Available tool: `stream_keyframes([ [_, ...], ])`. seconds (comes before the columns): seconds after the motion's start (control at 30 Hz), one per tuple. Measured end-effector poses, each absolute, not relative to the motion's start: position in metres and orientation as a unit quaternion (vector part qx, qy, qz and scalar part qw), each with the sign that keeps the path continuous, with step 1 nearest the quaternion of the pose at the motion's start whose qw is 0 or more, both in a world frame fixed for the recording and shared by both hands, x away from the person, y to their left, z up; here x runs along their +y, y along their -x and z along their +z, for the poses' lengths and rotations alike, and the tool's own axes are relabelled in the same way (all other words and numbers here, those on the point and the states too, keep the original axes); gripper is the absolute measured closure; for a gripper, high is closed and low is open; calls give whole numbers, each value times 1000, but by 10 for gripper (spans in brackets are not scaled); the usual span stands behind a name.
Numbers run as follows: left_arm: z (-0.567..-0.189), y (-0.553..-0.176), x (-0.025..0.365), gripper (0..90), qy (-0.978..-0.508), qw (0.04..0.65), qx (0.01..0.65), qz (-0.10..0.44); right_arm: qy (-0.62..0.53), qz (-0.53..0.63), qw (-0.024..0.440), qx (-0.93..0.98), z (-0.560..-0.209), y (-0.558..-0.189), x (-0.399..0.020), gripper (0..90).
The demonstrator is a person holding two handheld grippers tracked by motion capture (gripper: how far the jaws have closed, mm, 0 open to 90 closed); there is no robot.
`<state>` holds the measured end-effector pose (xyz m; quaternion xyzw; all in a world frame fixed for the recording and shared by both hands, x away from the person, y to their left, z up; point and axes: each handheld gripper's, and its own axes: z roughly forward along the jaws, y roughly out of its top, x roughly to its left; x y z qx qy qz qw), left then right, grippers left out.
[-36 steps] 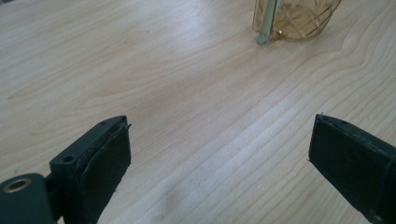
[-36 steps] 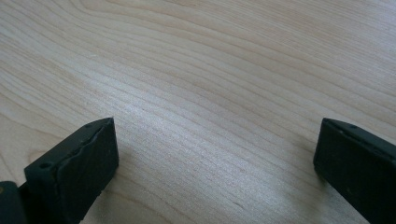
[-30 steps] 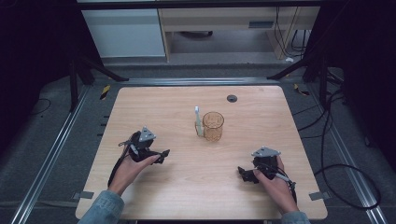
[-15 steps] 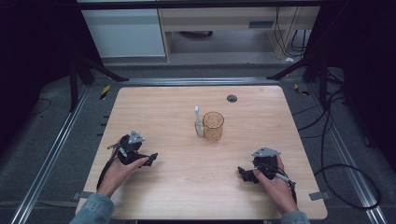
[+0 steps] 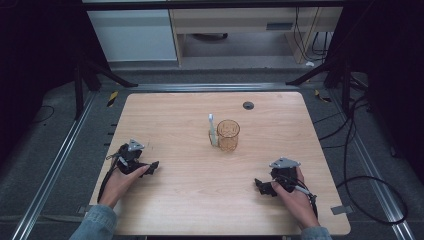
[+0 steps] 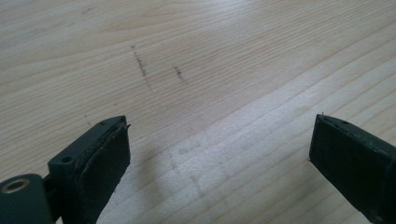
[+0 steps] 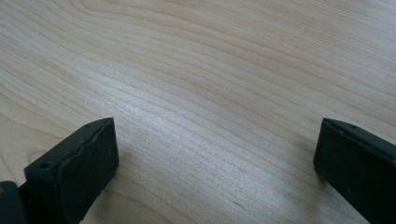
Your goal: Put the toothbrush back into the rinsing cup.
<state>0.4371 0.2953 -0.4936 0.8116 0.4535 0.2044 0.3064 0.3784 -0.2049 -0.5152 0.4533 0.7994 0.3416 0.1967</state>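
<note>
The left gripper (image 5: 150, 167) rests low at the left edge of the wooden table (image 5: 175, 200), held in the person's left hand (image 5: 120, 181), with its grey three-cornered plate on top. In the left gripper view its two black jaws stand wide apart with nothing between them, only bare wood grain and a few faint dark scuff marks (image 6: 142, 67) ahead. The right gripper (image 5: 261, 186) sits near the table's right front part, held in the right hand (image 5: 295, 192), its jaws pointing toward the middle of the table. In the right gripper view these jaws are likewise spread wide, with pale wood grain and nothing else between them.

Well apart from both grippers, near the middle of the table, an amber see-through cup (image 5: 228, 135) stands upright. A white toothbrush (image 5: 212, 129) stands just beside the cup on its left, close enough that contact cannot be told. Farther back on the table lies a small dark round disc (image 5: 248, 105). Black cables (image 5: 360, 195) trail over the grey floor at the right, and a white cabinet (image 5: 132, 35) stands beyond the table
</note>
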Motion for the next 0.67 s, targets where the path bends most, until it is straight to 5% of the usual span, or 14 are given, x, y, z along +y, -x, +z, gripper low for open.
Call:
stream_keyframes([
  [0.67,-509,-448,305,7,-796,327,466,207,-453,342,196,799,-515,-378,-205,3],
])
